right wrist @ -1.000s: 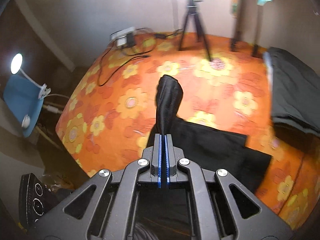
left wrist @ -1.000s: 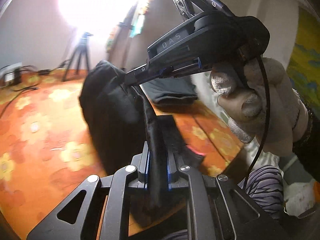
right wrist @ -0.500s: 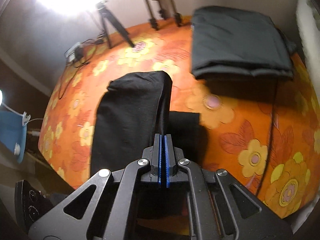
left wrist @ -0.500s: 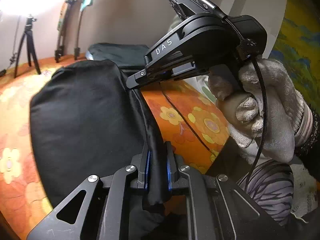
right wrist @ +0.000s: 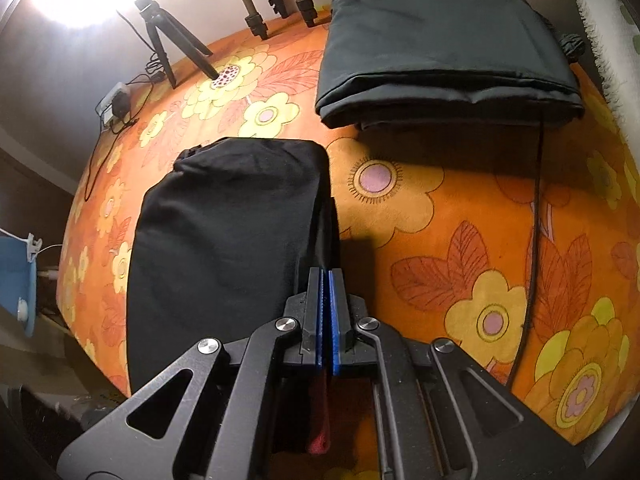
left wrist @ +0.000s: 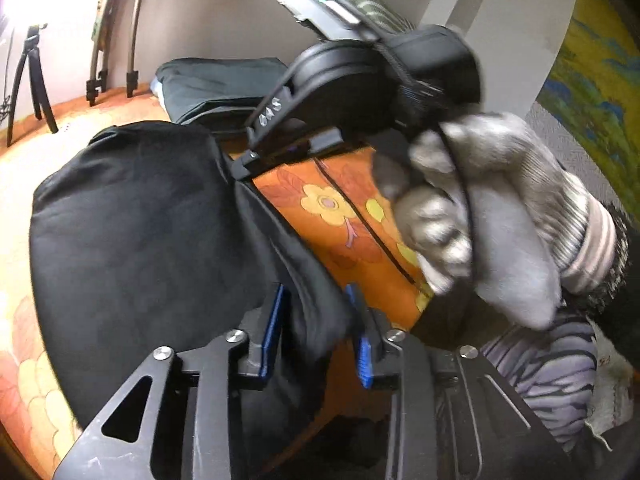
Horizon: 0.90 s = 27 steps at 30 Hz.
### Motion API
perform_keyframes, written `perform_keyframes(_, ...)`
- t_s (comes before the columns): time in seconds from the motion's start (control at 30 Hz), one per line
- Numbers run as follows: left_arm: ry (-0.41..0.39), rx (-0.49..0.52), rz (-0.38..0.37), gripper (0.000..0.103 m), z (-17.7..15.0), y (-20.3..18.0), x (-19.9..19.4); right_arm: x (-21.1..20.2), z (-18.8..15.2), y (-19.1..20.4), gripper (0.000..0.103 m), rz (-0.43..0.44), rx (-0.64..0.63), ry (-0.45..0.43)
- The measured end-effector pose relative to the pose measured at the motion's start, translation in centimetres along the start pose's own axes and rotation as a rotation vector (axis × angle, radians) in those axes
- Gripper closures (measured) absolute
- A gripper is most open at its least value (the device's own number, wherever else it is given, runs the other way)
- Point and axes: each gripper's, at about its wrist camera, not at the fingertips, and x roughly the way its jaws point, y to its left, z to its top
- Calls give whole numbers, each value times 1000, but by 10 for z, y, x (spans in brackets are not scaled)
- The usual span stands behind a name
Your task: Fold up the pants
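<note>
I see the black pants doubled over into a rounded, slightly puffed fold on the orange flowered bed cover, their right edge bunched in a thick seam; the cloth looks smooth, matte and mostly uncreased

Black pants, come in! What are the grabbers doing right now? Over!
Left gripper open, cloth loose between its fingers. Right gripper shut on black pants, folded on flowered cover. Folded stack lies beyond, apart.
</note>
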Motion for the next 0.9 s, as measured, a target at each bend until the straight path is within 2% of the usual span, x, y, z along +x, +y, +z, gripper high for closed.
perform_keyframes(0.17,-24,-19,11,69,-12,4,-37,3,6,1,100,-25,-39,-24)
perform_keyframes(0.23,-43,-22,49,69,-23,12,-59,4,8,2,100,-77,-67,-33)
perform_keyframes(0.3,-51,-26,110,69,-31,26,-75,2,9,-4,100,-84,-52,-32)
perform_keyframes(0.43,-54,-46,199,69,-47,51,-91,-22,1,-8,100,-67,-38,-77)
perform_keyframes(0.57,-33,-58,199,69,-53,58,-84,-49,-26,24,100,37,-142,-92)
perform_keyframes(0.67,-5,-21,181,69,-59,46,-70,-54,-54,58,100,70,-287,-37)
perform_keyframes(0.77,1,14,181,69,-60,39,-59,-45,-76,72,100,87,-370,55)
perform_keyframes(0.9,12,5,168,69,-62,39,-52,-24,-92,62,100,12,-409,140)
